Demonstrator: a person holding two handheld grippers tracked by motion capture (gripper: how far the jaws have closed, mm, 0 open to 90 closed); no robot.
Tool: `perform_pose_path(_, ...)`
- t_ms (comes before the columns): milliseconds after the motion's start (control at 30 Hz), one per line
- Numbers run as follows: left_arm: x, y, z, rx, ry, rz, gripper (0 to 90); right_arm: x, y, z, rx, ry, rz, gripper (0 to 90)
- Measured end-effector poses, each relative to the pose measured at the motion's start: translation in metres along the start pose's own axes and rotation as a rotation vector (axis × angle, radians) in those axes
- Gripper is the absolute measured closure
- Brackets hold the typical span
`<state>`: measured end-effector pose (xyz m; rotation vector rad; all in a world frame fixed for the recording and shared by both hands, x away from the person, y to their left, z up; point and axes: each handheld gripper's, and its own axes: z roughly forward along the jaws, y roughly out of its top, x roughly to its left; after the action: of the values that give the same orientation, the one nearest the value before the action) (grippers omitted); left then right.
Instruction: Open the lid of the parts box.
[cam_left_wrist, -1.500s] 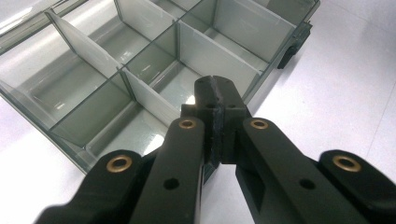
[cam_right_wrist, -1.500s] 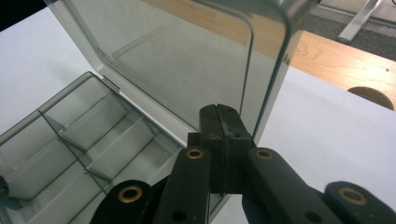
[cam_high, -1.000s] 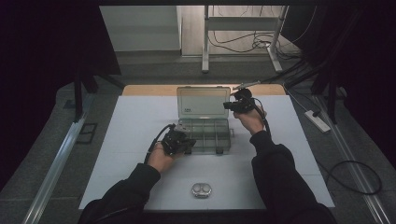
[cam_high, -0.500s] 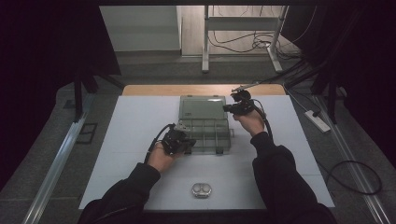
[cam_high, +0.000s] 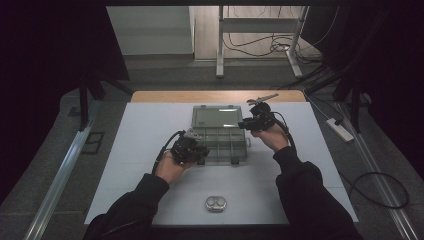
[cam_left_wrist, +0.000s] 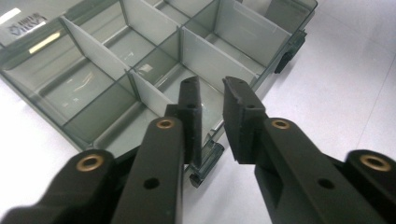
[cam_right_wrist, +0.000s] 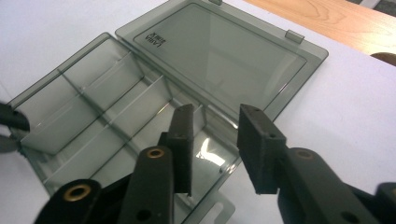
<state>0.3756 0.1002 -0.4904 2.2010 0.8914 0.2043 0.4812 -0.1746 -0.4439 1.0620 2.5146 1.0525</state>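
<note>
High view: clear grey compartment box (cam_high: 220, 137) sits mid-table on the white mat (cam_high: 135, 150), lid (cam_high: 216, 116) laid back flat on the far side, tray nearer. Left gripper (cam_high: 200, 151) is at the tray's near-left corner; right gripper (cam_high: 243, 124) is at the tray's far-right edge, beside the hinge line. A small metal tin (cam_high: 215, 203) lies on the mat near the person, between the two forearms, well apart from the box.

Left gripper view: left gripper (cam_left_wrist: 212, 93), jaws parted by a narrow gap, straddling the tray's near wall by a latch tab (cam_left_wrist: 205, 163); whether the pads touch the wall I cannot tell. Nothing clamped that I can see. Compartments of the box (cam_left_wrist: 116, 84) look empty, dividers upright.

Right gripper view: right gripper (cam_right_wrist: 215, 116), jaws moderately apart, holding nothing, hanging over the tray's edge next to the lid (cam_right_wrist: 219, 56). Lid lies flat on the mat, label visible. Wooden table edge (cam_right_wrist: 336, 18) beyond.
</note>
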Motion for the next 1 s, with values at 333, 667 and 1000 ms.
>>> perform_pose_path(333, 0.004, -0.004, -0.014, 0.025, -0.002, 0.005, 60.8, 0.016, -0.012, -0.012, 0.002, 0.013, -0.029, 55.5)
perform_pose_path(667, 0.013, -0.016, -0.03, -0.004, 0.019, -0.045, 44.9, 0.031, -0.026, -0.016, 0.036, 0.01, -0.059, 38.4)
perform_pose_path(1000, 0.016, -0.029, -0.042, -0.018, 0.026, -0.086, 26.4, 0.046, -0.039, -0.024, 0.059, 0.055, -0.067, 26.2)
